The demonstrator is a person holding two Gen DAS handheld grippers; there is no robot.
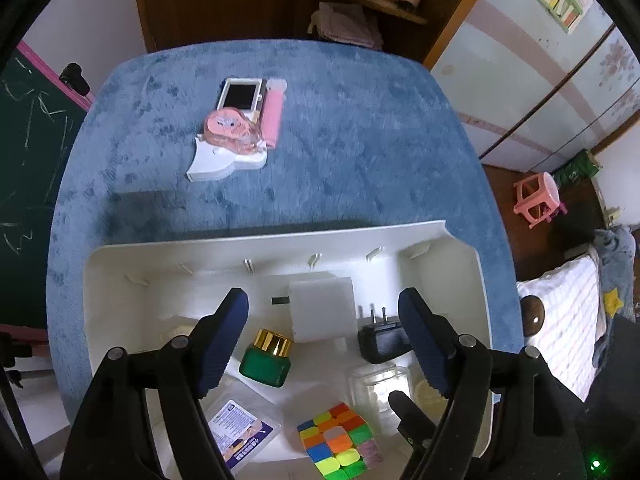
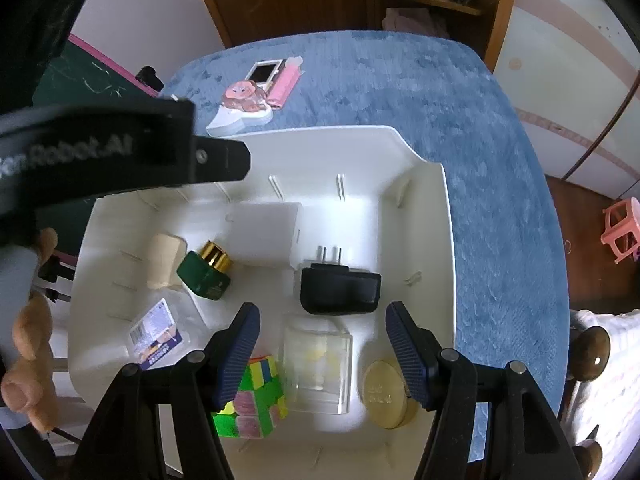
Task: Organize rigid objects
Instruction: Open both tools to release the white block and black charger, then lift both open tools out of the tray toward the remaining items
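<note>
A white bin (image 1: 256,236) (image 2: 448,216) sits on a blue cloth table. It holds a green jar with gold cap (image 1: 266,360) (image 2: 206,270), a black plug adapter (image 1: 382,340) (image 2: 340,288), a white block (image 1: 322,308) (image 2: 266,236), a colour cube (image 1: 340,440) (image 2: 256,396), a clear box (image 1: 380,388) (image 2: 318,364), a labelled clear case (image 1: 240,428) (image 2: 156,334), a gold disc (image 2: 384,394) and a cream piece (image 2: 164,260). My left gripper (image 1: 324,340) is open and empty above the bin. My right gripper (image 2: 320,356) is open and empty over the clear box.
At the table's far side lie a white device with a screen (image 1: 240,94) (image 2: 264,70), a pink stick (image 1: 274,114) (image 2: 284,86) and a pink figure on a white base (image 1: 228,140) (image 2: 244,108). A pink stool (image 1: 538,200) stands on the floor to the right.
</note>
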